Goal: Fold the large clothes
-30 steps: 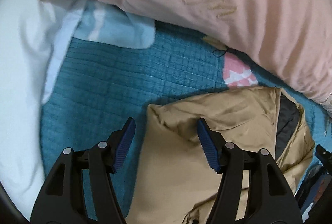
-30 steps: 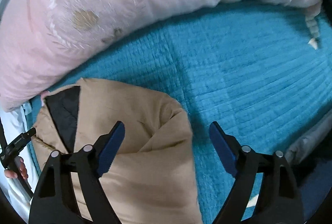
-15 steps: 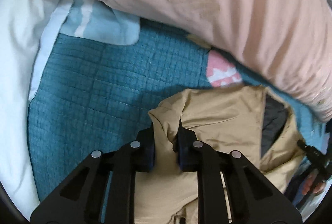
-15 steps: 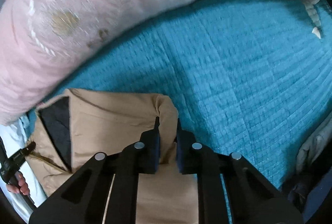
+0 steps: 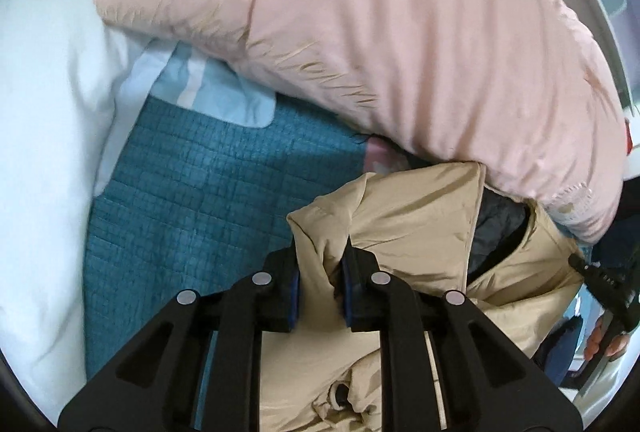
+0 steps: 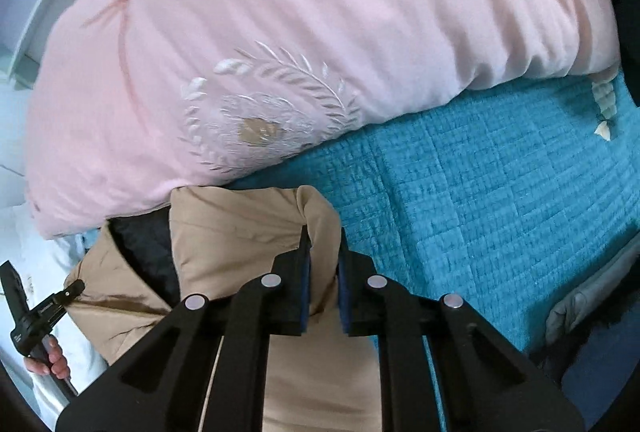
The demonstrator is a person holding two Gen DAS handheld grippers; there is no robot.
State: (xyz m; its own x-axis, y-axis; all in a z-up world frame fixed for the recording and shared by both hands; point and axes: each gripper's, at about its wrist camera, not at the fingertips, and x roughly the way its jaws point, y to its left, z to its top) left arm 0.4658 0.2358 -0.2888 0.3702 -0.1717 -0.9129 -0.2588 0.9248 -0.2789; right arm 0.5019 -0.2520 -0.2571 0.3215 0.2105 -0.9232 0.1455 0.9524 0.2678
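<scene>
a: what are the two tools doing close in?
b: the left gripper (image 5: 320, 272) is pointing steeply down, its jaws having just been closing, now pinching a corner fold of the tan jacket (image 5: 408, 216). the right gripper (image 6: 323, 264) is tilting the same way, its jaws having just been closing too, now clamping the other corner of the jacket (image 6: 240, 232)

a: and where is the jacket lying?
b: it is resting on the teal quilt (image 5: 200, 191), its far edge touching the pink duvet (image 5: 380, 31)

a: what is each view adding?
b: the left view is showing a white pillow (image 5: 44, 111) and a pale blue cloth (image 5: 216, 95) further back; the right view is showing an embroidered wreath (image 6: 272, 111) on the duvet and a hand (image 6: 48, 360) gripping the other tool's handle
</scene>
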